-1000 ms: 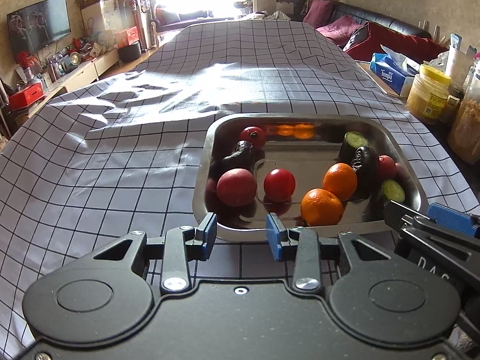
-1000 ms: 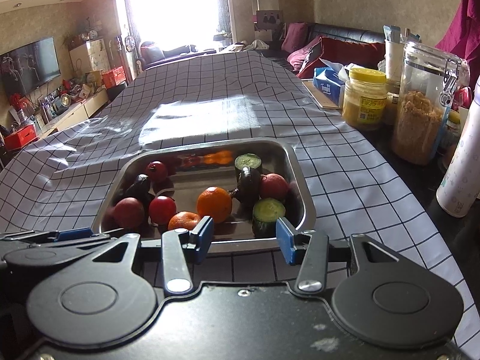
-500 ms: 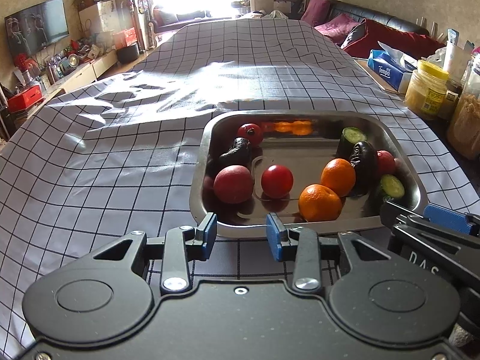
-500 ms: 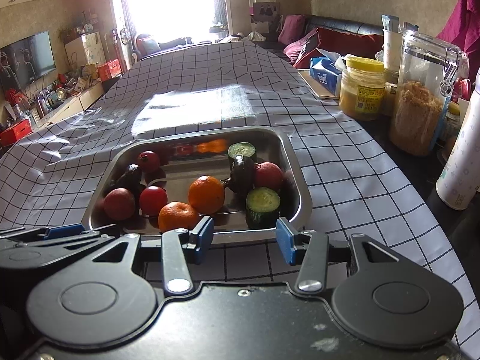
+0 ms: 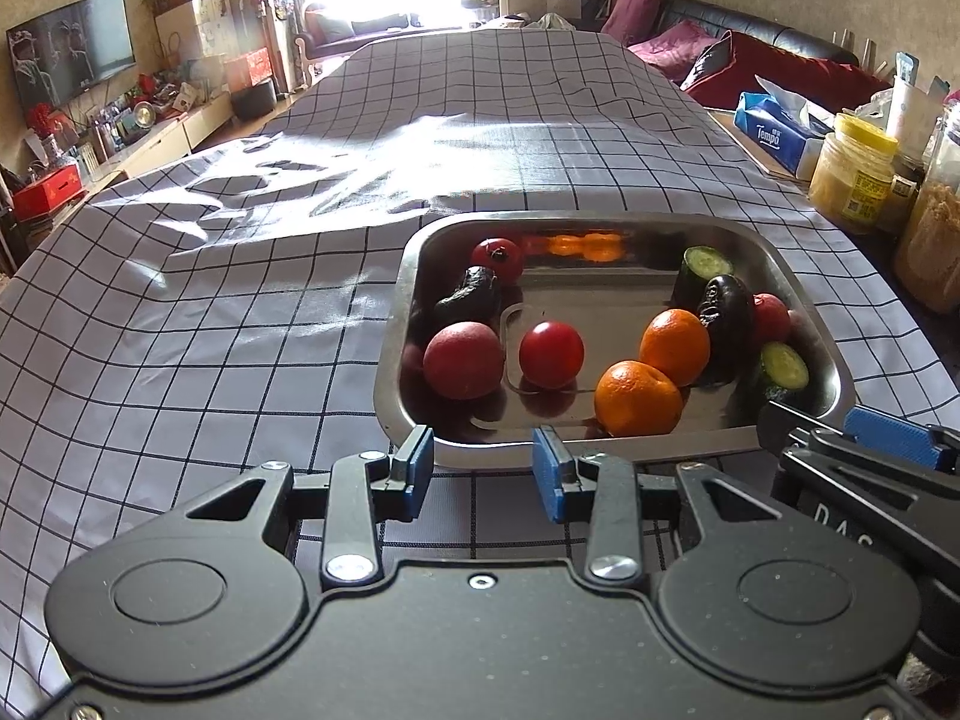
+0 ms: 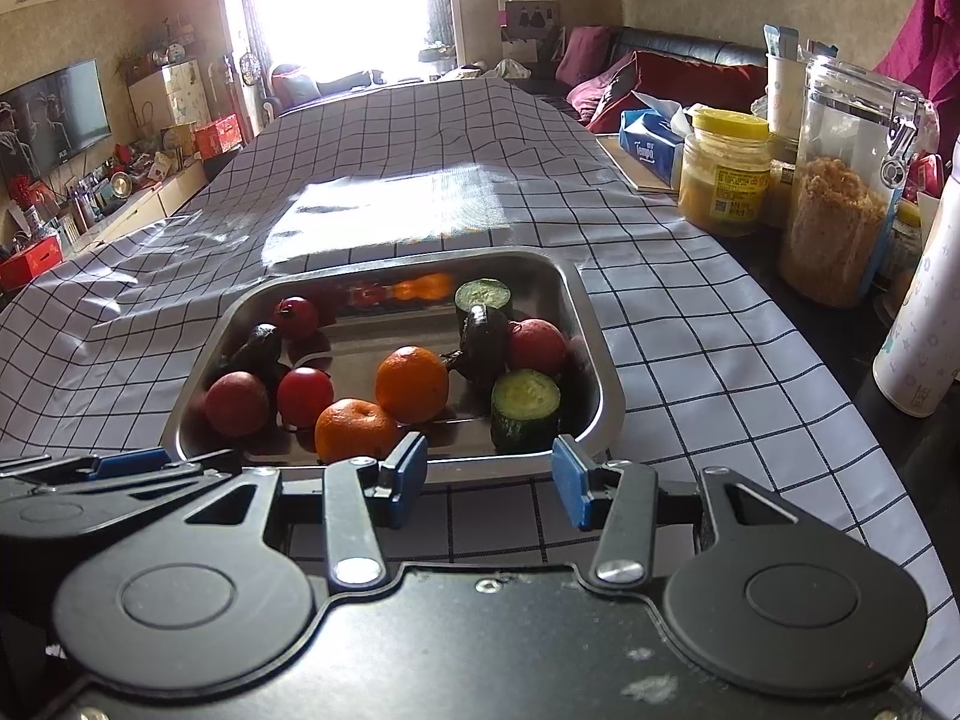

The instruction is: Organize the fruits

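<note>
Steel tray [image 5: 708,441] near table's near edge holds all produce: two oranges [image 5: 637,397] by near rim, tomatoes [image 5: 551,354] left-centre, cucumber pieces [image 6: 525,401] right. L gripper [image 5: 483,465] & R gripper [image 6: 489,477] hover at near rim, jaws apart, empty. Sorted or unsorted: unclear. Any pick: straddle one fruit w/o nudging neighbours

You can read "Tempo" in white on the blue tissue pack [image 5: 777,139] at the table's right edge. White letters "D A S" stand on the black body of the right tongs [image 5: 840,525]. The yellow-lidded jar's [image 6: 726,173] label print is too small to read.
</note>
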`<control>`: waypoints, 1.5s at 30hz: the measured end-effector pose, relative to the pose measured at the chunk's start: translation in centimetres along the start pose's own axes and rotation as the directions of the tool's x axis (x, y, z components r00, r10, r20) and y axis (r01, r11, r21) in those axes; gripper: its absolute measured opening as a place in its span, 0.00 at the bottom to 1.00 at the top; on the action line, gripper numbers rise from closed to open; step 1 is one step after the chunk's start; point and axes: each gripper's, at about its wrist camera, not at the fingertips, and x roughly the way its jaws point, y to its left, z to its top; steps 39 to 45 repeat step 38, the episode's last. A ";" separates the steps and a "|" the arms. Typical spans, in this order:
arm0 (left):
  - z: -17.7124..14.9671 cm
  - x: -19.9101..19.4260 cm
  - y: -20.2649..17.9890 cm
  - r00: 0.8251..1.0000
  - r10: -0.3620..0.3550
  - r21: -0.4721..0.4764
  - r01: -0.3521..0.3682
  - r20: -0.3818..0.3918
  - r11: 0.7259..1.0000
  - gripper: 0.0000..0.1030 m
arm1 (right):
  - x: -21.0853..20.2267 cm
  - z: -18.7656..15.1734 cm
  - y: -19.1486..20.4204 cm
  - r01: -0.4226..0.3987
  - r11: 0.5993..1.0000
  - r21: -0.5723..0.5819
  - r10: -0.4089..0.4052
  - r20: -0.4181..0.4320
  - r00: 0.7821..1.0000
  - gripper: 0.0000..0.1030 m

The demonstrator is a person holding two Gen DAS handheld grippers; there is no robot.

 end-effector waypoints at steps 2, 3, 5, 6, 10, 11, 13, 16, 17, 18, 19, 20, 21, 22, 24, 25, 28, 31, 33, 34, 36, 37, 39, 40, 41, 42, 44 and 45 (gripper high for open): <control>0.0 0.0 -0.1 1.000 0.001 0.001 -0.001 0.000 1.000 0.45 | 0.0 0.0 0.0 0.000 1.000 -0.002 0.000 0.000 1.000 0.48; 0.0 0.0 -0.1 1.000 0.000 0.001 0.000 0.000 1.000 0.45 | 0.0 0.0 0.0 0.000 1.000 -0.003 0.000 0.000 1.000 0.48; 0.0 0.0 -0.1 1.000 -0.001 0.003 0.001 0.001 1.000 0.45 | 0.0 0.0 0.0 -0.001 1.000 -0.003 0.001 0.000 1.000 0.48; 0.0 0.0 -0.1 1.000 -0.002 0.003 0.002 0.000 1.000 0.45 | 0.0 0.0 0.0 0.000 1.000 -0.003 0.000 0.000 1.000 0.48; 0.0 0.0 -0.1 1.000 -0.001 0.005 0.001 -0.001 1.000 0.45 | 0.0 0.0 0.1 -0.001 1.000 0.000 0.001 0.001 1.000 0.48; 0.0 0.0 -0.1 1.000 -0.001 0.005 0.001 0.000 1.000 0.45 | 0.0 0.0 0.0 -0.001 1.000 0.001 0.001 0.001 1.000 0.48; 0.0 0.0 -0.1 1.000 0.000 0.005 0.000 0.000 1.000 0.45 | 0.0 0.0 0.0 -0.002 1.000 0.002 0.002 0.000 1.000 0.48; -0.1 -0.1 -0.1 1.000 0.002 0.003 -0.002 0.003 1.000 0.45 | 0.0 0.0 0.0 -0.002 1.000 -0.001 0.002 0.001 1.000 0.48; -0.1 0.0 -0.1 1.000 0.002 0.002 -0.002 0.003 1.000 0.45 | 0.0 -0.1 0.1 -0.003 1.000 -0.002 0.003 0.001 1.000 0.48; 0.0 0.0 -0.1 1.000 0.003 0.002 -0.003 0.002 1.000 0.45 | 0.0 -0.1 0.1 -0.004 1.000 -0.004 0.004 0.001 1.000 0.48; 0.0 0.0 -0.1 1.000 0.003 0.002 -0.003 0.001 1.000 0.45 | 0.0 -0.1 0.1 -0.005 1.000 -0.005 0.005 0.001 1.000 0.48; -0.1 0.1 -0.1 1.000 0.004 0.002 -0.004 -0.001 1.000 0.45 | 0.0 -0.1 0.1 -0.005 1.000 -0.007 0.005 0.001 1.000 0.48; -0.1 0.1 -0.1 1.000 0.003 0.001 -0.003 -0.001 1.000 0.45 | -0.1 -0.1 0.2 -0.006 1.000 -0.009 0.006 0.001 1.000 0.48; 0.0 0.1 -0.1 1.000 0.003 0.002 -0.003 -0.001 1.000 0.45 | -0.1 -0.1 0.2 -0.007 1.000 -0.009 0.007 0.000 1.000 0.48; 0.0 0.0 -0.2 1.000 0.003 0.004 -0.003 0.002 1.000 0.45 | 0.0 -0.1 0.2 -0.009 1.000 -0.009 0.009 0.001 1.000 0.48; 0.0 0.0 -0.2 1.000 0.003 0.005 -0.003 0.003 1.000 0.45 | 0.0 -0.1 0.2 -0.009 1.000 -0.009 0.009 0.001 1.000 0.48; 0.0 -0.1 -0.2 1.000 0.003 0.007 -0.003 0.005 1.000 0.45 | -0.1 -0.1 0.2 -0.008 1.000 -0.009 0.008 0.000 1.000 0.48; 0.0 -0.1 -0.2 1.000 0.001 0.007 -0.001 0.005 1.000 0.45 | -0.1 -0.1 0.2 -0.009 1.000 -0.008 0.009 0.001 1.000 0.48; 0.0 -0.1 -0.2 1.000 0.001 0.007 -0.001 0.005 1.000 0.45 | -0.1 -0.1 0.1 -0.009 1.000 -0.009 0.009 0.001 1.000 0.48; 0.0 -0.1 -0.2 1.000 0.002 0.007 -0.002 0.006 1.000 0.45 | -0.1 -0.1 0.1 -0.009 1.000 -0.008 0.009 0.001 1.000 0.48; 0.0 -0.1 -0.2 1.000 0.004 0.007 -0.004 0.009 1.000 0.45 | -0.1 -0.1 0.1 -0.009 1.000 -0.009 0.009 0.001 1.000 0.48; 0.0 -0.2 -0.2 1.000 0.006 0.007 -0.006 0.011 1.000 0.46 | -0.1 -0.1 0.1 -0.009 1.000 -0.009 0.009 0.001 1.000 0.48; 0.0 -0.2 -0.2 1.000 0.006 0.008 -0.006 0.011 1.000 0.46 | -0.1 -0.1 0.2 -0.010 1.000 -0.010 0.010 0.002 1.000 0.48; 0.0 -0.2 -0.2 1.000 0.006 0.008 -0.006 0.011 1.000 0.46 | -0.1 -0.1 0.2 -0.010 1.000 -0.010 0.010 0.002 1.000 0.48; 0.0 -0.2 -0.2 1.000 0.006 0.008 -0.006 0.011 1.000 0.46 | -0.1 -0.1 0.2 -0.010 1.000 -0.010 0.010 0.002 1.000 0.48; 0.0 -0.2 -0.2 1.000 0.006 0.008 -0.006 0.011 1.000 0.46 | -0.1 -0.1 0.2 -0.010 1.000 -0.010 0.010 0.002 1.000 0.48; 0.0 -0.2 -0.2 1.000 0.006 0.008 -0.006 0.011 1.000 0.46 | -0.1 -0.1 0.2 -0.010 1.000 -0.010 0.010 0.002 1.000 0.48; 0.0 -0.2 -0.2 1.000 0.006 0.008 -0.006 0.011 1.000 0.46 | -0.1 -0.1 0.2 -0.010 1.000 -0.010 0.010 0.002 1.000 0.48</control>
